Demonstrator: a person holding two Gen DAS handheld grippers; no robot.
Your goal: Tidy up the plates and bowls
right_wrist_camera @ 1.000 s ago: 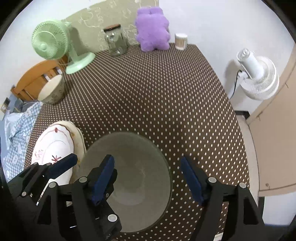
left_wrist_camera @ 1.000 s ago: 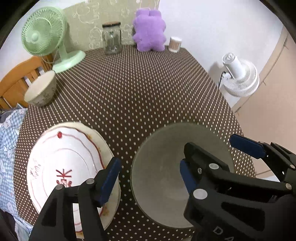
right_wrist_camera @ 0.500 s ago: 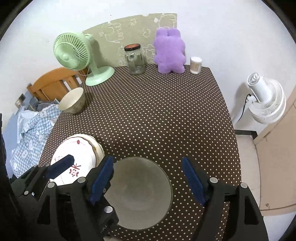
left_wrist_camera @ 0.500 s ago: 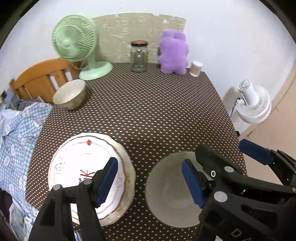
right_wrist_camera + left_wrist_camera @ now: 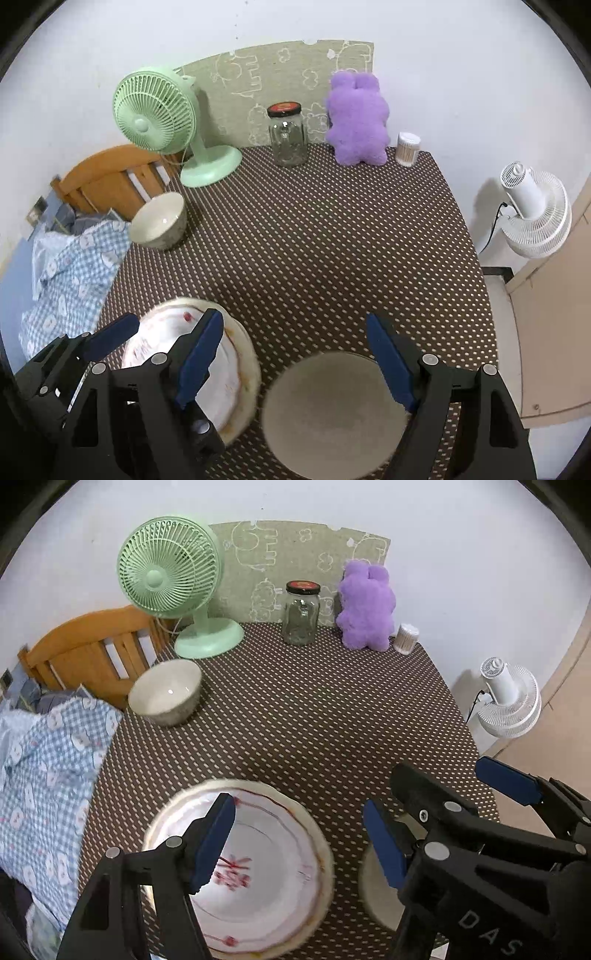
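Note:
A white plate with red pattern (image 5: 255, 871) lies at the near left of the dotted brown table (image 5: 314, 716); it also shows in the right wrist view (image 5: 229, 373). A plain grey plate (image 5: 332, 410) lies to its right, partly hidden in the left wrist view (image 5: 376, 897). A beige bowl (image 5: 166, 692) stands upright at the far left edge, also in the right wrist view (image 5: 159, 220). My left gripper (image 5: 297, 843) is open and empty above the patterned plate. My right gripper (image 5: 293, 360) is open and empty above the grey plate.
A green fan (image 5: 177, 579), a glass jar (image 5: 301, 613), a purple plush toy (image 5: 365, 605) and a small cotton-swab tub (image 5: 406, 638) stand along the far edge. A wooden chair (image 5: 88, 650) and checked cloth (image 5: 48, 768) are left. A white fan (image 5: 509, 701) stands on the floor right.
Both grippers have risen and pulled back from the plates, so more of the table and back wall show. Both stay open and empty. The plates and bowl have not moved.

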